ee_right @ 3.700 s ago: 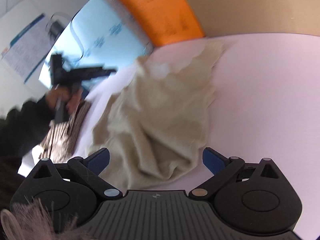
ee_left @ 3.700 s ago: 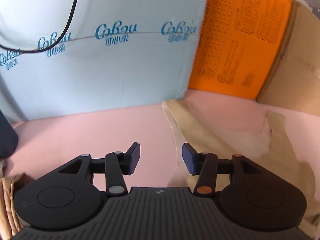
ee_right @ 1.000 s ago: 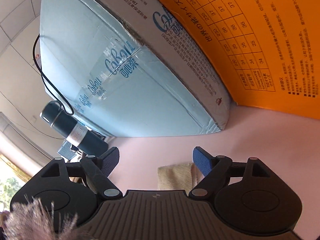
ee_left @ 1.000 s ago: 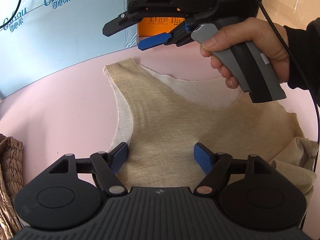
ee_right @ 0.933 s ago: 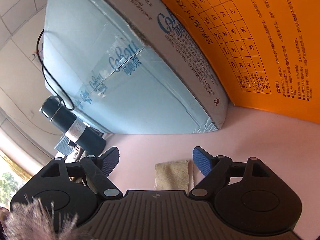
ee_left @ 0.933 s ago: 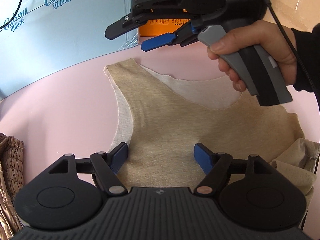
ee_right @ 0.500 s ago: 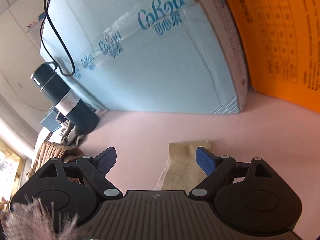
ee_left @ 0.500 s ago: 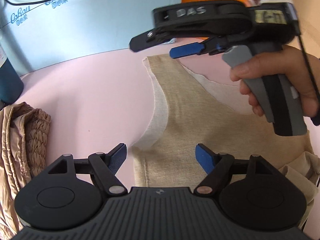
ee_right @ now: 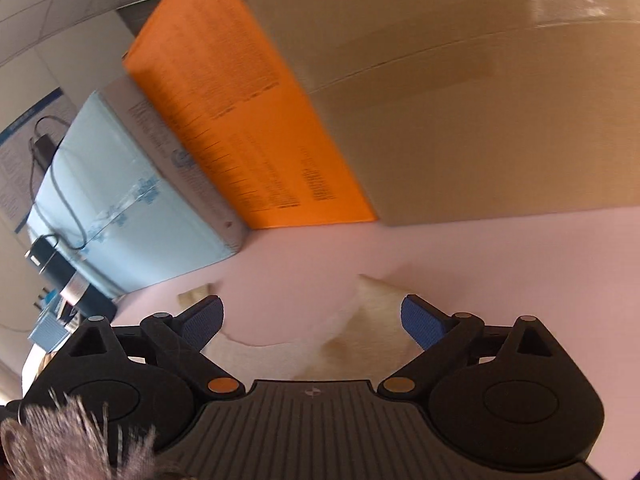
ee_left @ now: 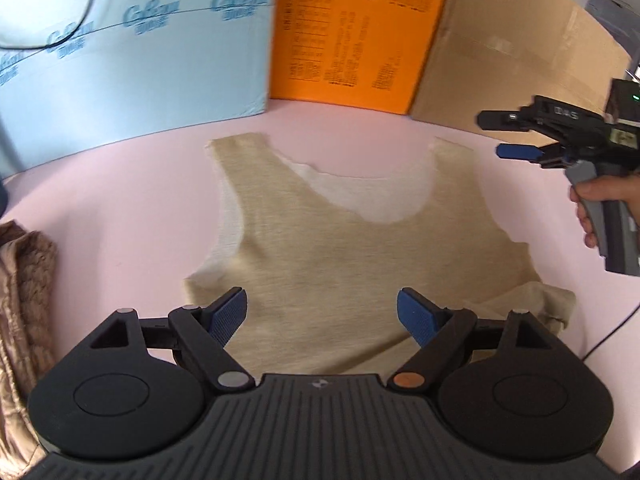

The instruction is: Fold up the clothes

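- Two tools hang over a pink bench [ee_left: 120,208], and both are released, with nothing pinched between their blue pads.
- The left tool [ee_left: 320,314] has just been spreading its jaws wider; the beige tank top [ee_left: 352,264] lies flat on the bench directly beneath and ahead of it, untouched by the pads.
- The top's neckline and two shoulder straps point away from the left tool, toward the boxes at the back of the bench.
- The top's lower right corner is bunched up, just right of the left tool's right finger.
- The right tool [ee_right: 312,316] has likewise just been opening; one shoulder strap of the top sits below it, between the fingers, and the pads stand clear of the cloth.
- In the left wrist view a hand [ee_left: 604,200] grips the right tool's handle, well off to the right of the top.
- Ahead of both tools stand a light blue box [ee_left: 140,60], an orange box [ee_left: 352,32] and a brown cardboard box [ee_left: 520,60].
- A brown quilted garment [ee_left: 20,300] lies far left of the left tool.
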`<state>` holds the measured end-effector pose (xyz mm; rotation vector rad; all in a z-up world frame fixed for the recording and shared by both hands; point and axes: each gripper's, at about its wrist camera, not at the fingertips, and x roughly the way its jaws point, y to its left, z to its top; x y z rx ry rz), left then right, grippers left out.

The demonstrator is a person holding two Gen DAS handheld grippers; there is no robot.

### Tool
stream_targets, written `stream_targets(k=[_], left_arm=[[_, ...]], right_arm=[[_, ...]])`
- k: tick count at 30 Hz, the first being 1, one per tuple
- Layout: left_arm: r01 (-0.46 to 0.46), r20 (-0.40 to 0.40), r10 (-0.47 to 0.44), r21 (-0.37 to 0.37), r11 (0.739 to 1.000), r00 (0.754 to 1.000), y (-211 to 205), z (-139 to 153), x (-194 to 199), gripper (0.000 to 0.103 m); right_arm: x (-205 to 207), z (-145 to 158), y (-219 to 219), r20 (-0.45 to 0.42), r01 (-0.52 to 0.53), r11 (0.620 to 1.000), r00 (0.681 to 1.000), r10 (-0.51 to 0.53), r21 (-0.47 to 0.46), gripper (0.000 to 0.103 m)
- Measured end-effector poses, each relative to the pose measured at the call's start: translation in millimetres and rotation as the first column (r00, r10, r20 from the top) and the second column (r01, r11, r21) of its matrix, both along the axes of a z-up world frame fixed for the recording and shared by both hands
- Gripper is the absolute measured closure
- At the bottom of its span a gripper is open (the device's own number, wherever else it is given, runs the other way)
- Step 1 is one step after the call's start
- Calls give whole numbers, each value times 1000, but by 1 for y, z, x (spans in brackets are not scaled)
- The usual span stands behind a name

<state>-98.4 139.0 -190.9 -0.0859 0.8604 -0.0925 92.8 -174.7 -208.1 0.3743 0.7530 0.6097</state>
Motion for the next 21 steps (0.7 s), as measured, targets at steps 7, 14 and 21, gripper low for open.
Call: stream_targets(k=[7, 14, 21], left_arm=[[340, 54, -351, 144, 929, 935, -86, -6, 6, 23], [441, -42, -440, 153, 884, 897, -114, -22, 5, 94], [315, -46, -312, 137, 939, 949, -64, -12, -7, 94]], right_arm=[[24, -25, 3, 51, -63, 984, 996, 73, -167, 38], [20, -22, 36, 135, -160, 937, 969, 209, -310, 99], [23, 5, 48, 269, -88, 885, 935, 231, -457, 99]])
